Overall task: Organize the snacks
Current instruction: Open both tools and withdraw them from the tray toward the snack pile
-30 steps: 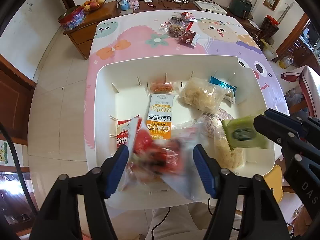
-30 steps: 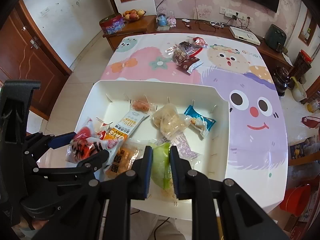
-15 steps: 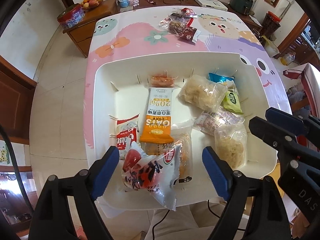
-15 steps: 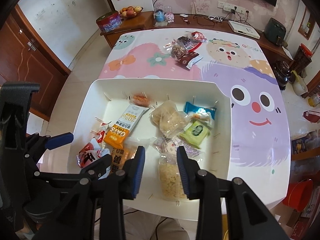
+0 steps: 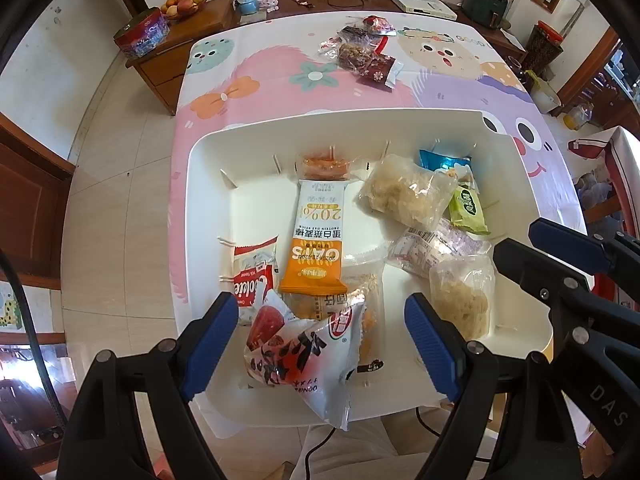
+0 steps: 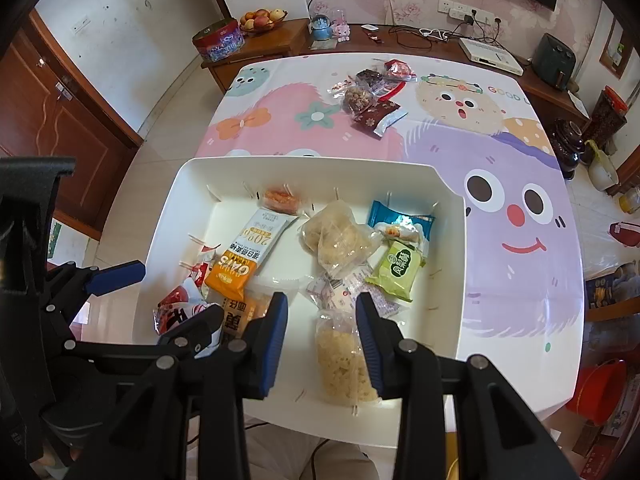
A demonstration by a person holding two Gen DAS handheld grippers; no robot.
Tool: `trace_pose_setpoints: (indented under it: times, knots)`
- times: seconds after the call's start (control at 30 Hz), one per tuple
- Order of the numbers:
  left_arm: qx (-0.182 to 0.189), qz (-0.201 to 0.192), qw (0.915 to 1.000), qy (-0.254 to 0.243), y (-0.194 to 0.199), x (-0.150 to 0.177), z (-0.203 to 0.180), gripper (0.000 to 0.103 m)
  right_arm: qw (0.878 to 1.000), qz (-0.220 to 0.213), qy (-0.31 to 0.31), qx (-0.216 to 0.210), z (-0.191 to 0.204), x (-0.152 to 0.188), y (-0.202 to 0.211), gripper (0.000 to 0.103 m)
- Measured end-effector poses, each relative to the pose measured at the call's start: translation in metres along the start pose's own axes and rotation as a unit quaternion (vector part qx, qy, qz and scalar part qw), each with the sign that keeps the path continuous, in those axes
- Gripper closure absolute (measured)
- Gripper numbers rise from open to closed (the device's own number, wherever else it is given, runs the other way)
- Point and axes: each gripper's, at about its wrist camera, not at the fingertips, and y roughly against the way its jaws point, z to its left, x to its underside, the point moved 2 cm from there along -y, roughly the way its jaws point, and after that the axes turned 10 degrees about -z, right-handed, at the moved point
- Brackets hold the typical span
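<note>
A white bin (image 5: 208, 152) (image 6: 460, 240) on the cartoon tablecloth holds several snack packs. My left gripper (image 5: 320, 340) is open above the bin's near edge, over a red-and-white pack (image 5: 304, 356) that lies loose. My right gripper (image 6: 320, 332) is open above a clear bag of yellow snacks (image 6: 344, 364). A green pack (image 6: 396, 270) (image 5: 466, 210) lies in the bin at the right beside a blue pack (image 6: 400, 220). An orange oats bar (image 5: 318, 240) lies in the middle. Several loose snacks (image 5: 364, 56) (image 6: 372, 96) lie on the far side of the table.
A wooden sideboard (image 6: 280, 40) stands behind the table with a fruit bowl (image 6: 262, 20) and a red tin (image 6: 218, 40). A white box (image 6: 490, 56) and cables sit at the back right. A tiled floor (image 5: 112, 184) lies to the left.
My left gripper opened and dropped the red-and-white pack at the bin's near edge. My right gripper opened and let go of the green pack, which now lies in the bin at the right.
</note>
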Motion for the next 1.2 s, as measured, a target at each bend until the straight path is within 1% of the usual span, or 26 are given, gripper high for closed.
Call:
trace_pose_setpoints:
  times: [0.33, 0.6, 0.77, 0.93, 1.2]
  knots:
    - [0.002, 0.005, 1.0, -0.004, -0.007, -0.014, 0.0, 0.019, 1.0, 0.002, -0.014, -0.004, -0.009, -0.011, -0.007, 0.067]
    - [0.005, -0.008, 1.0, -0.001, -0.01, -0.044, 0.006, 0.019, 0.999, -0.007, -0.032, 0.002, -0.023, -0.025, -0.011, 0.067]
    - [0.015, -0.021, 0.9996, 0.007, -0.009, -0.077, 0.011, 0.019, 0.998, -0.017, -0.053, 0.007, -0.038, -0.037, -0.011, 0.067]
    - [0.014, -0.044, 0.9989, -0.006, -0.01, -0.114, 0.009, 0.019, 0.997, -0.036, -0.068, 0.015, -0.052, -0.058, -0.008, 0.067]
    - [0.029, -0.071, 0.997, -0.014, -0.02, -0.179, 0.0, 0.019, 0.991, -0.084, -0.094, 0.04, -0.083, -0.118, -0.006, 0.067]
